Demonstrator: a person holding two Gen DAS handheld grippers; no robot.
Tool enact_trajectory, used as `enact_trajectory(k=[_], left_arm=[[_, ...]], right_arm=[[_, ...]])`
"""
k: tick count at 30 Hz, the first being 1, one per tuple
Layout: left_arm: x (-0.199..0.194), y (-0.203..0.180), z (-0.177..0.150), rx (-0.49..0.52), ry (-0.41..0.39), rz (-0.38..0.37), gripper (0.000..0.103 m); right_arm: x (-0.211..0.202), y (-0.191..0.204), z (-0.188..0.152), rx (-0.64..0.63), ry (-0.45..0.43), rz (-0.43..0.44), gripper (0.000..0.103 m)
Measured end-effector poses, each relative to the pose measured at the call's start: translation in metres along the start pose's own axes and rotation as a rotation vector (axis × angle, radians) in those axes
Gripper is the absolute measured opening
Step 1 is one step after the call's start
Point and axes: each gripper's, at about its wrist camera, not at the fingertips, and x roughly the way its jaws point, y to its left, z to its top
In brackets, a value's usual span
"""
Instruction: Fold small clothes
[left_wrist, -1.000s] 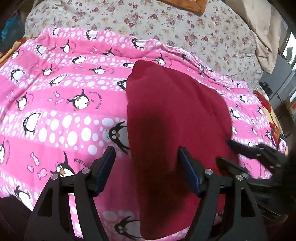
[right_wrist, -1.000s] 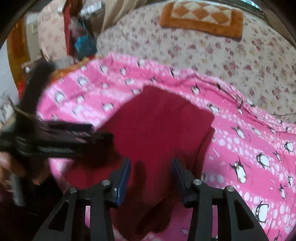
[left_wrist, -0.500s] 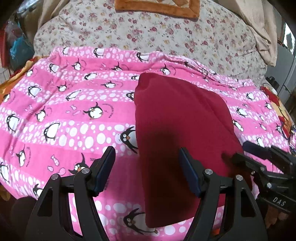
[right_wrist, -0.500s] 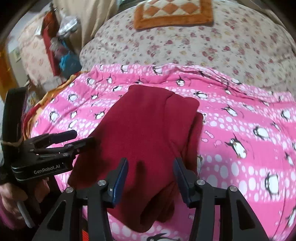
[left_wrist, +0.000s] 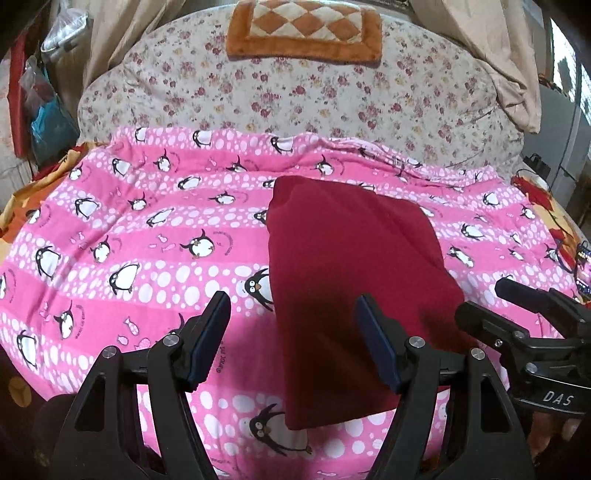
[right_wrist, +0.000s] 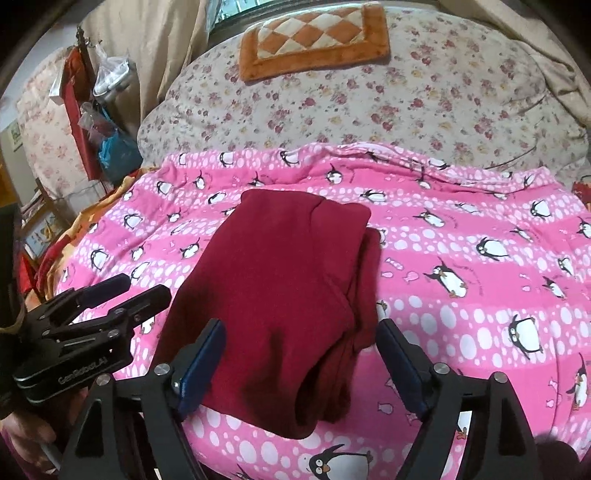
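Jaws apart on both: right gripper (right_wrist: 299, 354) just opening, left gripper (left_wrist: 293, 334) gaping (nothing clamped) over folded maroon garment (right_wrist: 280, 295) on penguin blanket (left_wrist: 129, 236).

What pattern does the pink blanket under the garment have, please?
Penguins and white dots on pink stripes; the blanket shows best in the left wrist view.

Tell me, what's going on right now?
Both grippers, left and right, open, right's jaws just widened. Red garment folded on penguin blanket. Nothing blocking.
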Motion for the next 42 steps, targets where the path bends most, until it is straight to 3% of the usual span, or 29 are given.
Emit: enact_trajectory(k=[10,16,42], left_arm=[[-0.007,0.012,-0.001,-0.07,-0.079,-0.006,0.071],[-0.006,0.01,-0.002,-0.025,-0.085,0.078,0.071],[-0.002,0.016,-0.003,-0.051,-0.057,0.091,0.071]], right_arm=[[0.002,0.0,0.001,0.019,0.007,-0.033,0.083],[0.005,0.0,0.001,0.014,0.014,-0.055,0.084],[0.01,0.0,-0.001,0.015,0.028,-0.046,0.084]])
